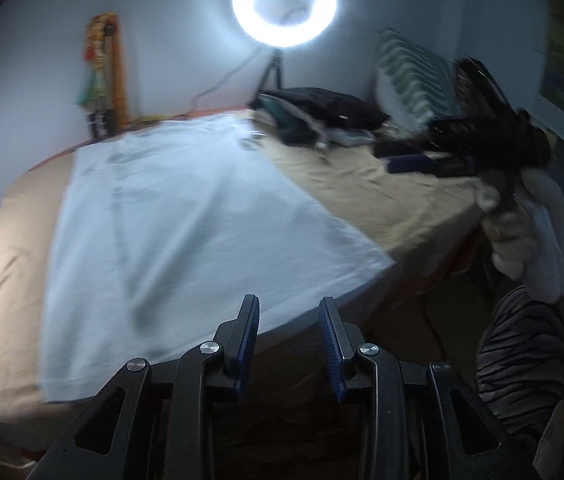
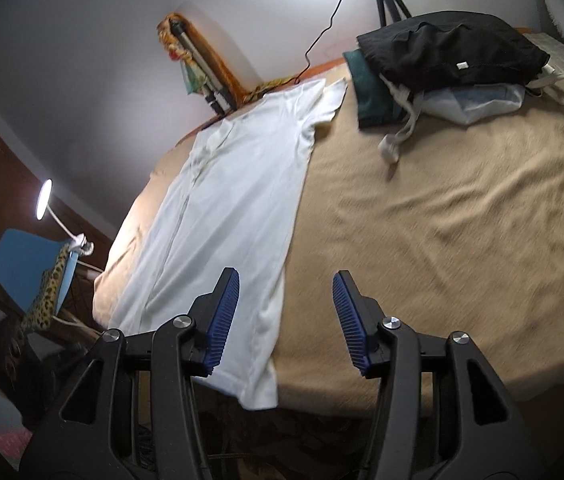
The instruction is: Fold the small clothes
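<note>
A white T-shirt (image 1: 202,220) (image 2: 242,184) lies flat on the tan blanket (image 2: 461,220), folded lengthwise into a long strip, collar at the far end and hem at the bed's near edge. My left gripper (image 1: 289,304) hovers open just off the hem's near corner, with nothing between its blue pads. My right gripper (image 2: 285,276) is open too and empty; its left finger is over the shirt's hem end, its right finger over bare blanket. In the left wrist view a white-gloved hand (image 1: 529,240) holds the right gripper at the right, blurred.
A pile of clothes topped by a black garment (image 2: 449,48) (image 1: 321,112) sits at the bed's far right, beside a striped pillow (image 1: 413,76). A ring light (image 1: 283,0) on a tripod stands behind. A desk lamp (image 2: 44,200) and blue chair (image 2: 22,272) stand left of the bed.
</note>
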`<state>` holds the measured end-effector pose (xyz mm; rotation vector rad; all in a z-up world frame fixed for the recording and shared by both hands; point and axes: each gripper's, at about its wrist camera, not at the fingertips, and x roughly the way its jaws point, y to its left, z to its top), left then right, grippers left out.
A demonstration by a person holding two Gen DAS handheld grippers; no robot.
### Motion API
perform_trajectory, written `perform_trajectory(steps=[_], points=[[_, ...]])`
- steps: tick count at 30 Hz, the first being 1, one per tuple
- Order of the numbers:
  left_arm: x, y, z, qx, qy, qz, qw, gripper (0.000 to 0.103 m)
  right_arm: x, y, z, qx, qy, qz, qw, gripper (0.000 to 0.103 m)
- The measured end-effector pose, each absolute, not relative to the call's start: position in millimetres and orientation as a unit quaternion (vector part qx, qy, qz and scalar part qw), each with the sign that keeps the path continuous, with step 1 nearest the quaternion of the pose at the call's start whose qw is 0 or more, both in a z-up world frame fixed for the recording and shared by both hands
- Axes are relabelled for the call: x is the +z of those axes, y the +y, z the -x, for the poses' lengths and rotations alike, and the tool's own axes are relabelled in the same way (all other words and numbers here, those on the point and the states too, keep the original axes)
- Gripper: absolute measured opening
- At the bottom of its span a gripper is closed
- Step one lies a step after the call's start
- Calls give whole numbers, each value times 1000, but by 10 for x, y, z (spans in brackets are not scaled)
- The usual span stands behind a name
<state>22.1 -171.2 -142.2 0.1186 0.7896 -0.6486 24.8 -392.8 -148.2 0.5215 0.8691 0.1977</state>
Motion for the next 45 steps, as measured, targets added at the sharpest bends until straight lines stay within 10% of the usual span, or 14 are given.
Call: perform_trajectory(steps=[14, 20, 33, 36, 39, 45], points=[[-1814, -2859, -430, -352, 392, -117, 842, 47, -1566, -4402, -1091, 121, 425, -256, 860, 60], [-1866, -2787, -641, -362, 400, -90, 837, 2, -1731, -4344, -1642, 139, 442, -269, 845, 60], [-1681, -2362, -834, -378, 418, 44, 825, 0, -2124, -4076, -2661, 90, 486, -272, 826, 60], [-1690, -2337, -827, -380, 419, 54, 823, 0, -2175, -4101, -2806, 69, 484, -282, 825, 52], [-1708, -2315, -830, -382, 422, 66, 820, 0, -2191, -4088, -2930, 71, 491, -279, 822, 15], [-1679, -2134, -815, -375, 419, 99, 821, 0, -1920, -3835, -3017, 67, 489, -189, 849, 10]])
